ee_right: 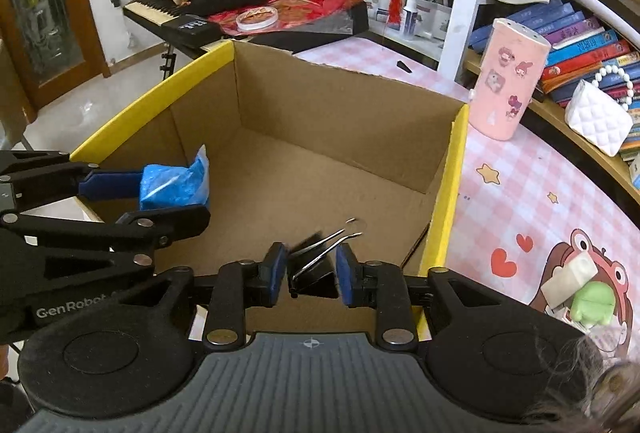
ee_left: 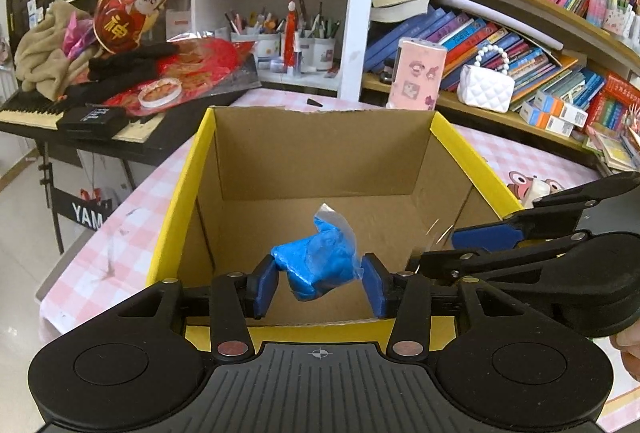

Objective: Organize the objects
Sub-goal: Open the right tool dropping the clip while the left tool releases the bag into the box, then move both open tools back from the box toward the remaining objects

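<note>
progress: nothing's dropped yet I think, both items hang over the cardboard box (ee_right: 320, 121), so two releases to go
box contents: empty floor as far as I can see
left gripper (ee_left: 320, 283): pads look just off the blue wrapped lump (ee_left: 320, 261), letting go
right gripper (ee_right: 311, 275): clamped on a black binder clip (ee_right: 316, 269) above the box's near edge

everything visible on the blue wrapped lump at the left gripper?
The blue lump looks like soft, crumpled blue material in clear plastic film, with a loose tail of film sticking up. It sits between the blue pads of the left gripper, above the floor of the open cardboard box, near its front wall. The pads look slightly parted; contact is unclear. Nothing else touches it.
</note>
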Demonstrator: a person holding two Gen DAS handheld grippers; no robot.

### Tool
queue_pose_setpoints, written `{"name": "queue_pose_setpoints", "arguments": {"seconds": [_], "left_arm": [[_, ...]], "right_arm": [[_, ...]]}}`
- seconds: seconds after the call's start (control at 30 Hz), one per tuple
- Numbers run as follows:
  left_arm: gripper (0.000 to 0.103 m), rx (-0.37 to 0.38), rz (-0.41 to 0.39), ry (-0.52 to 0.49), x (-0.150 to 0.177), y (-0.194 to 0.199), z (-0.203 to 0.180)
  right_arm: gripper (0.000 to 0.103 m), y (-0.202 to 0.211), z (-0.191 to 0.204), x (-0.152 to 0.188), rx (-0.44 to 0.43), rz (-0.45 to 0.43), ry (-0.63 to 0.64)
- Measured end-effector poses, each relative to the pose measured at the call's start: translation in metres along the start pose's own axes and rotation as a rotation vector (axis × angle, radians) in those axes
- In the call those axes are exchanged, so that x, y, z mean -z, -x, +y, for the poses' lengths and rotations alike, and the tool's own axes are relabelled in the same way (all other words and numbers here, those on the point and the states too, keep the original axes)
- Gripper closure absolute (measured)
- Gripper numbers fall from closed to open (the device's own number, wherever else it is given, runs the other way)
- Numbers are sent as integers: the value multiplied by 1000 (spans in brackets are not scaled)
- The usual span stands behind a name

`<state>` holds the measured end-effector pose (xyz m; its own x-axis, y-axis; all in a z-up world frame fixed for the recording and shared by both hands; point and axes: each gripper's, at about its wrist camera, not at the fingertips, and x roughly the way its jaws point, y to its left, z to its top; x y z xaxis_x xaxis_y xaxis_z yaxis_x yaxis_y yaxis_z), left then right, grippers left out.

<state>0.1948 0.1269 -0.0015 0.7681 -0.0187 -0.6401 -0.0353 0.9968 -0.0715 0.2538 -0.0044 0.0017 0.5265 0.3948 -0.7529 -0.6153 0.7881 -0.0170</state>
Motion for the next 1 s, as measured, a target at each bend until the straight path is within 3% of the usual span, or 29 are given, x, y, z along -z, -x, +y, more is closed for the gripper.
{"name": "queue_pose_setpoints", "arguments": {"seconds": [0.23, 0.3, 0.37, 0.43, 0.57, 0.7, 0.83, 1.0], "left_arm": [[43, -6, -30, -2, 4, 7, -4], [31, -23, -48, 3, 3, 12, -3], [26, -25, -86, 14, 4, 22, 1], [24, -19, -124, 23, 3, 35, 3], [22, -19, -225, 40, 4, 69, 6], [21, -12, -288, 82, 12, 102, 8], [21, -6, -286, 103, 29, 125, 11], [21, -2, -217, 111, 60, 136, 13]], "right_arm": [[73, 6, -1, 3, 34, -12, 38], [73, 11, 3, 4, 60, -36, 43], [70, 20, 2, 5, 63, -72, 20], [62, 31, 3, 6, 68, -108, -4], [59, 56, 16, 12, 92, -193, -12], [50, 86, 41, 25, 142, -287, 33], [46, 110, 64, 46, 196, -344, 50], [46, 122, 85, 83, 200, -305, -47]]}}
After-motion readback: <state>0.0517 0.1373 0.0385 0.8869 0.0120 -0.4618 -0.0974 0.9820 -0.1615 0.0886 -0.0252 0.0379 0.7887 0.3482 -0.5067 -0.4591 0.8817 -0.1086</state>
